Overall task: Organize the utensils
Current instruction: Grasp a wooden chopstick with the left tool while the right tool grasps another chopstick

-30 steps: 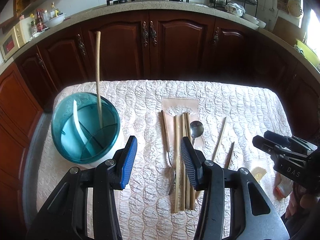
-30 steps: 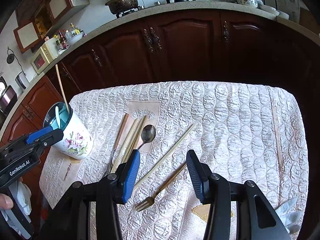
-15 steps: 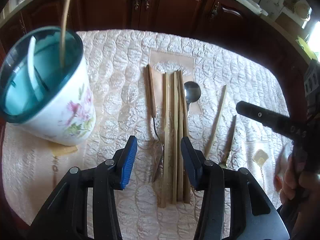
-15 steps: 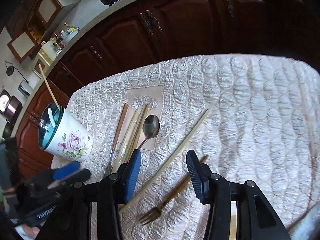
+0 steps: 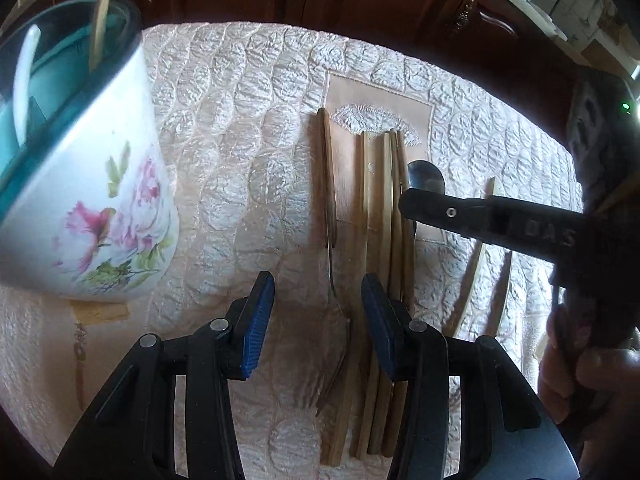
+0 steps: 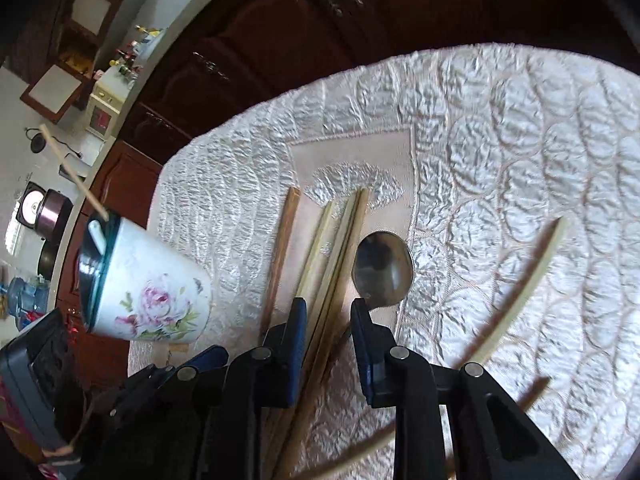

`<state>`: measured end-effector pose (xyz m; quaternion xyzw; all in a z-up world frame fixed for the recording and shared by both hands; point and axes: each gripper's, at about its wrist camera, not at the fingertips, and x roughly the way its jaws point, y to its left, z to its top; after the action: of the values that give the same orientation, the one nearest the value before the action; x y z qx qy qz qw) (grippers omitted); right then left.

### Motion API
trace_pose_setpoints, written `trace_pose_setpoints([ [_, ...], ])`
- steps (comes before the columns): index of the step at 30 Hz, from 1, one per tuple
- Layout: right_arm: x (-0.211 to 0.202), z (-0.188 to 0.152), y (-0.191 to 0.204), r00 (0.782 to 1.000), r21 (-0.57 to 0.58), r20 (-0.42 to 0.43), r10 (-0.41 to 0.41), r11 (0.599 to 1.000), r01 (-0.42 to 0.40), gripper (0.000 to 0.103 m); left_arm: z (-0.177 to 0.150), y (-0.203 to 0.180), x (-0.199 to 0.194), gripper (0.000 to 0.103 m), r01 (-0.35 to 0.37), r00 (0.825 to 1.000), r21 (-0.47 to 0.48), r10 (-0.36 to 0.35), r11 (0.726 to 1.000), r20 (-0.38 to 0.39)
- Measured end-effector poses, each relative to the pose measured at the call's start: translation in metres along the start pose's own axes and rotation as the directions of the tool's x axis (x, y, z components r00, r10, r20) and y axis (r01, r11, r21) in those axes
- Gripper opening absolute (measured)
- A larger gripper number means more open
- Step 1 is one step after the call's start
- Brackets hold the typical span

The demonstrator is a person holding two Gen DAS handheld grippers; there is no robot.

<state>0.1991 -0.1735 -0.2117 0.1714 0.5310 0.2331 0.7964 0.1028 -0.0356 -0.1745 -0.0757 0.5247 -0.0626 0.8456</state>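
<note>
A floral cup [image 5: 100,200] with a teal inside holds a white spoon [image 5: 22,76] and a chopstick [image 5: 102,4]; it also shows in the right wrist view [image 6: 148,292]. Several wooden chopsticks [image 5: 380,240] lie side by side on the quilted cloth, with a wood-handled fork [image 5: 330,216] to their left and a metal spoon [image 6: 382,270] to their right. My left gripper [image 5: 316,316] is open low over the fork's neck. My right gripper [image 6: 328,332] is open, its jaws astride the chopsticks [image 6: 332,248] near the spoon bowl; it also shows in the left wrist view [image 5: 480,216].
A loose pale chopstick [image 6: 520,292] and a second fork [image 5: 502,292] lie to the right on the cloth [image 6: 520,140]. Dark wooden cabinets [image 5: 360,0] stand behind the table. A counter with bottles and appliances [image 6: 120,76] is at the far left.
Both grippers have come down and forward toward the utensils. The right gripper moved left, from over the loose chopstick and fork to over the chopstick bundle.
</note>
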Motion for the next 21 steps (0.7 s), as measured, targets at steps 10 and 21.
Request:
trace_pose_setpoints([
  [10,-0.008,-0.019,-0.011,0.999,0.033,-0.006,0.050,0.998,-0.050,0.007,-0.008,0.003,0.003,0.006,0.073,0.997,-0.009,-0.073,0.997,-0.032],
  [21,-0.044,-0.091,-0.018,0.994,0.026,-0.076,0.076,0.997,-0.074,0.006,-0.072,0.019,-0.036,0.003,0.081,0.994,0.042,-0.078,0.996,-0.079],
])
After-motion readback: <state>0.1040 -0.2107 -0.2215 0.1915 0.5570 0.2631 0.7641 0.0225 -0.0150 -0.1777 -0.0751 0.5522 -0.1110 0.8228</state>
